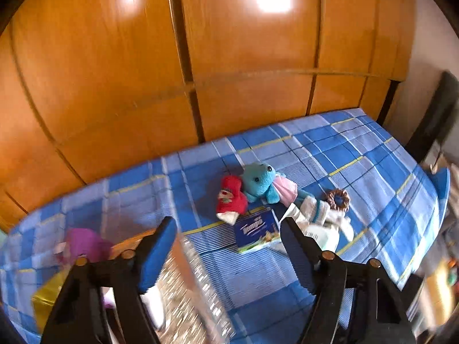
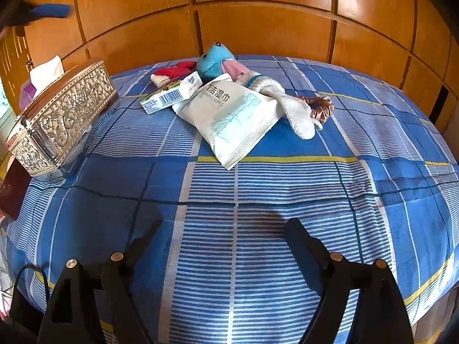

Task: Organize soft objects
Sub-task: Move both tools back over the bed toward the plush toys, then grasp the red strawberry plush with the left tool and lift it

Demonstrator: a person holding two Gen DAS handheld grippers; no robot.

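Take the embossed silver tissue box (image 2: 61, 119) as your landmark; it stands at the left edge of the blue checked bedspread (image 2: 258, 189), with the wooden headboard (image 2: 258, 23) behind it. Everything soft lies in one heap to the right of that box, toward the headboard, and that heap is your work.

Largest in the heap is the white wet-wipe pack (image 2: 232, 120), the piece that reaches farthest from the headboard, well apart from the box. Its flat, slippery face suggests gripping it by an edge, not pressing down on the middle. Between it and the box sits the small tissue packet (image 2: 170, 94), one end resting against the wipe pack; lifting the pack first will probably shift it.

Behind the two packs, farther from the box, lie the turquoise plush toy (image 2: 213, 60) and a pale sock (image 2: 292, 109) draped from under it. Take the plush by its body, since the sock seems tangled with it. The red sock (image 2: 172, 73) lies just behind the tissue packet, nearest the box of the soft things. Smallest, the brown scrunchie (image 2: 320, 106) touches the pale sock's far side.

Your right gripper (image 2: 223, 235) hangs released over bare bedspread, short of the heap, nothing between its jaws. Your left gripper (image 1: 229, 229) is also spread wide and empty, above the box, aimed toward the heap. Work one piece at a time so the grippers don't cross.
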